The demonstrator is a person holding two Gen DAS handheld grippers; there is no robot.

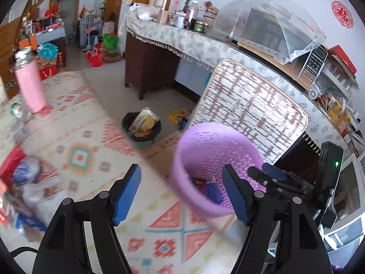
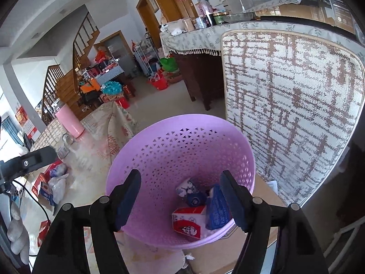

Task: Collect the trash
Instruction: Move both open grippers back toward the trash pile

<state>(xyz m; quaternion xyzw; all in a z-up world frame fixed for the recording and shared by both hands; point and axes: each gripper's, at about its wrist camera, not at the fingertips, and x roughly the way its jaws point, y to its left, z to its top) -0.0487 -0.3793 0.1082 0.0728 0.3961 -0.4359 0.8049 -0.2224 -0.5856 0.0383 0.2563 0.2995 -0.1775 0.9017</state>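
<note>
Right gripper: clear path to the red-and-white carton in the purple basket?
Probably yes. The right gripper hangs open over the purple basket, with nothing between its fingers. The red-and-white carton lies uncovered at the bottom beside a blue packet. The basket's walls may crowd the fingers.

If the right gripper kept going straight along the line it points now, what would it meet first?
Most likely the inside of the purple basket: the open right gripper aims into its mouth, toward the cartons at the bottom. Nothing shows between the fingers and those, though depth is hard to judge.
</note>
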